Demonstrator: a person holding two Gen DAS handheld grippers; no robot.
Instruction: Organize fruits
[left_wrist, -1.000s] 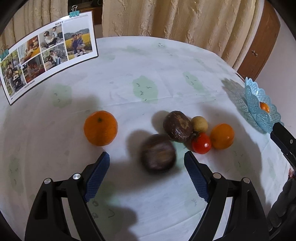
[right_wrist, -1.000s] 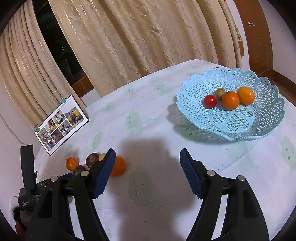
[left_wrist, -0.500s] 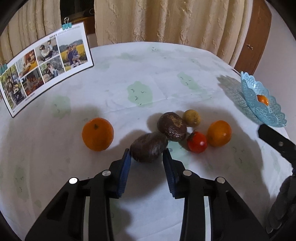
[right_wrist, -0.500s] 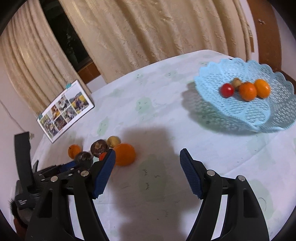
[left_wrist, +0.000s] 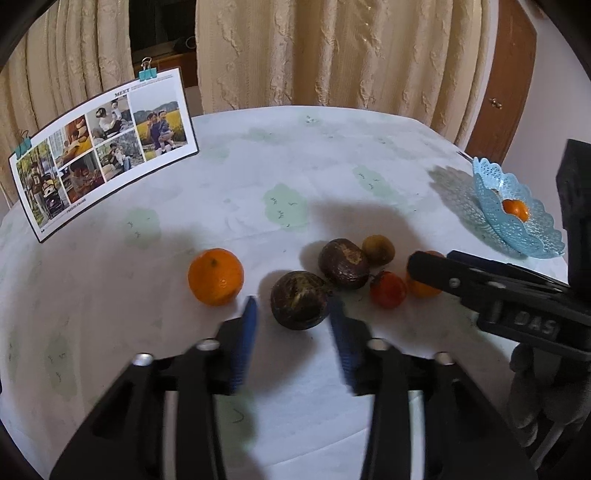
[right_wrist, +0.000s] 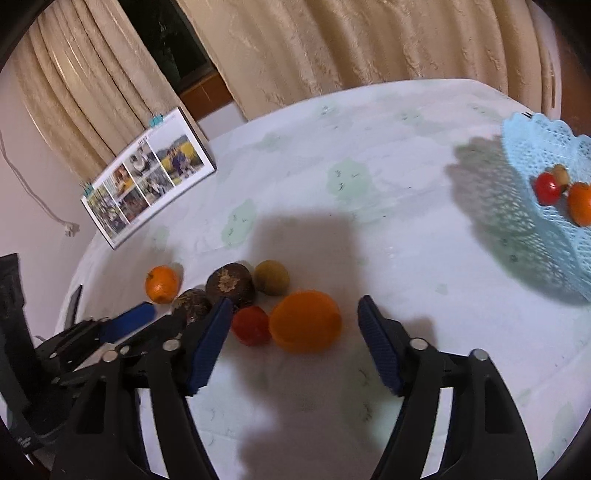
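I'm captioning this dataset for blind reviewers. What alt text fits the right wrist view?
The open right gripper hovers low over a white tablecloth, framing a large orange beside a red tomato. Behind lie two dark brown fruits, a small tan fruit and another orange; a blue lace basket at right holds more fruit.

Your left gripper (left_wrist: 293, 325) is low over the bench, and its two blue fingers (left_wrist: 245, 332) are apart with a moderate gap; they look blurred. From the right wrist view it (right_wrist: 147, 317) appears at the lower left, close beside your other tool. Your right gripper (right_wrist: 295, 332) is held with its fingers (right_wrist: 208, 339) spread wide. From the left wrist view, its black body (left_wrist: 498, 291) comes in from the right side.
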